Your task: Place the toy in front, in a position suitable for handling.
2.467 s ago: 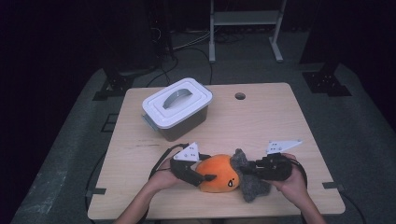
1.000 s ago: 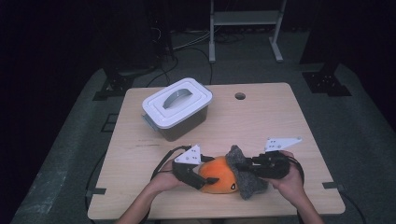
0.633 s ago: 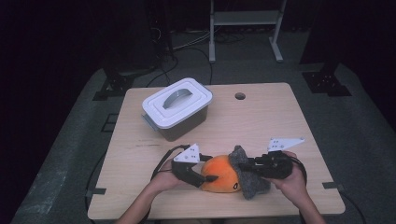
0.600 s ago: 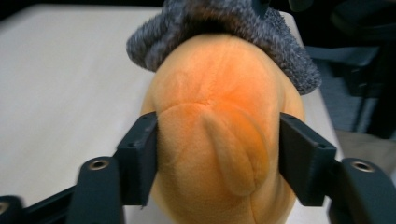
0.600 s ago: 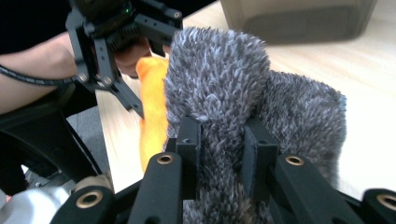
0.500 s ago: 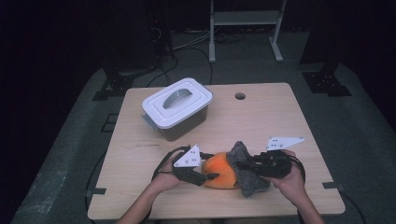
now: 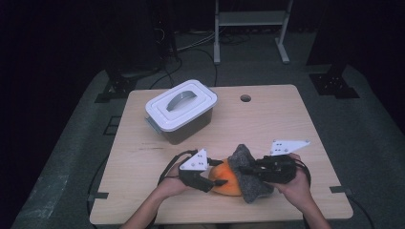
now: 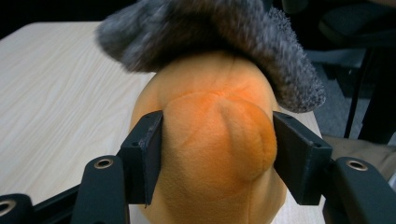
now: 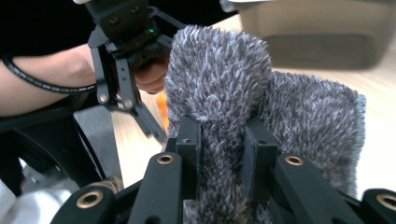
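An orange plush toy [image 7: 223, 181] lies near the table's front edge, and a grey fuzzy cloth [image 7: 249, 180] is draped over its right side. My left gripper [image 7: 217, 182] comes at it from the left. In the left gripper view its jaws [image 8: 217, 154] have just been closing and now press both sides of a bulge of the orange plush [image 8: 210, 98], under the grey cloth [image 8: 210, 32]. My right gripper [image 7: 243, 169] is shut on a fold of the grey cloth [image 9: 219, 70], pinched between its pads [image 9: 222, 140]. A sliver of orange [image 9: 163, 108] shows beside the cloth.
A white-lidded plastic box [image 7: 180, 110] with a handle stands at the back left of the wooden table [image 7: 286, 129]. A round cable hole [image 7: 245, 98] sits near the far edge. Cables trail from both grippers toward the front edge.
The left jaws have closed in on the orange plush. The right gripper has raised the grey cloth slightly, so it stands higher over the plush.
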Demonstrator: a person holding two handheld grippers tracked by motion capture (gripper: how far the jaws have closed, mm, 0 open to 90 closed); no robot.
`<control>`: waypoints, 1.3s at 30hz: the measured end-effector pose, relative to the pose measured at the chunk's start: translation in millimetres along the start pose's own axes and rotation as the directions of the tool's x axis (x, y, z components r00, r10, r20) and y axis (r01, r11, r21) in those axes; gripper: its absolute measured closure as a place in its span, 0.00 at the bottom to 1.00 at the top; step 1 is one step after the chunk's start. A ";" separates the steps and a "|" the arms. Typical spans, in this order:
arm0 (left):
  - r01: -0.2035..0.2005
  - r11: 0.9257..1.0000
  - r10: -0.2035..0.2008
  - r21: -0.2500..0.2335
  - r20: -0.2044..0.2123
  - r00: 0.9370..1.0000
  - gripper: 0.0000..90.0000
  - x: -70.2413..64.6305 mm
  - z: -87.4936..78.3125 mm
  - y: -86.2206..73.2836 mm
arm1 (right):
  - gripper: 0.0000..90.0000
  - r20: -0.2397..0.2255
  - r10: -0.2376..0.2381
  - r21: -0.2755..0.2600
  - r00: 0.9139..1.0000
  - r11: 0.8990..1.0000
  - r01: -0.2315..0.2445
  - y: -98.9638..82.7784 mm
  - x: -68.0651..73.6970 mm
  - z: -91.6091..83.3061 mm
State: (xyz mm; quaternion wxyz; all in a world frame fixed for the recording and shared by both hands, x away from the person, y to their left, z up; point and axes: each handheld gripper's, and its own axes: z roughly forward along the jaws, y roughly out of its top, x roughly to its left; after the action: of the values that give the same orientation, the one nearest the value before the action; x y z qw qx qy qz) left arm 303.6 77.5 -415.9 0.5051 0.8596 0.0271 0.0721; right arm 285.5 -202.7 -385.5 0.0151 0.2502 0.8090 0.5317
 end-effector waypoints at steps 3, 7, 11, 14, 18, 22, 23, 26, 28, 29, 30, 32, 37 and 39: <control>0.007 1.000 -0.007 0.010 0.001 1.000 0.43 1.4 -0.7 -1.5 | 0.79 0.028 -0.050 0.031 0.998 0.998 0.049 0.5 5.8 5.7; 0.044 0.999 -0.044 0.001 0.002 0.999 0.44 6.8 -3.3 -6.6 | 0.79 0.076 -0.042 0.082 0.996 0.996 0.036 -6.2 -3.7 0.3; 0.032 0.999 -0.032 0.004 -0.003 0.999 0.44 6.1 -0.1 -4.0 | 0.80 0.092 -0.036 0.100 0.995 0.995 0.027 -6.9 -6.7 -3.1; 0.018 1.000 -0.018 -0.007 0.009 1.000 0.44 2.4 3.2 -0.8 | 0.80 0.055 -0.043 0.066 0.998 0.997 0.040 1.2 0.2 -1.6; -0.013 1.000 0.014 -0.014 0.023 1.000 0.42 -7.4 10.4 7.5 | 0.80 0.012 -0.073 0.045 0.997 0.996 0.072 12.8 15.2 7.7; -0.013 1.000 0.013 -0.017 0.030 0.999 0.42 -7.7 10.6 6.1 | 0.80 0.017 -0.098 0.063 0.995 0.993 0.097 13.1 20.5 12.5; -0.008 1.000 0.009 -0.018 0.031 0.999 0.42 -6.9 9.7 4.8 | 0.80 0.019 -0.093 0.059 0.996 0.994 0.091 12.2 18.8 11.5; -0.008 1.000 0.009 -0.012 0.038 0.999 0.43 -4.5 7.1 2.5 | 0.80 0.044 -0.061 0.050 0.997 0.997 0.058 6.8 8.6 4.5; -0.003 1.000 0.003 -0.011 0.041 0.999 0.43 -2.9 5.6 0.6 | 0.80 0.062 -0.039 0.048 0.997 0.998 0.036 2.1 2.4 0.6; 0.000 1.000 0.000 -0.008 0.040 0.999 0.43 -1.6 4.7 -0.5 | 0.80 0.065 -0.026 0.047 0.998 0.999 0.023 -0.4 -0.5 -0.9; 0.005 1.000 -0.005 -0.007 0.040 0.999 0.42 0.2 3.8 -1.9 | 0.80 0.068 -0.016 0.045 0.998 0.999 0.013 -2.6 -2.8 -1.7; 0.027 1.000 -0.027 -0.005 0.039 0.999 0.41 4.4 1.6 -4.6 | 0.80 0.069 -0.002 0.041 0.998 0.999 0.000 -5.5 -5.7 -1.7; 0.072 0.997 -0.073 0.014 0.029 0.997 0.27 5.0 2.7 0.6 | 0.79 0.062 0.006 0.030 0.998 1.000 -0.008 -4.9 -1.5 6.3; 0.065 0.998 -0.065 0.015 0.019 0.998 0.24 2.3 4.4 3.5 | 0.79 0.053 0.005 0.024 0.999 1.000 -0.006 -4.1 1.4 9.8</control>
State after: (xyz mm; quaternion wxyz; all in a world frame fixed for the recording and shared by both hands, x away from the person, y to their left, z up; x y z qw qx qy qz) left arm 306.5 72.2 -414.7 0.5014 0.8624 0.0508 0.0471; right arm 285.6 -195.1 -393.0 0.0318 0.2666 0.8140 0.5151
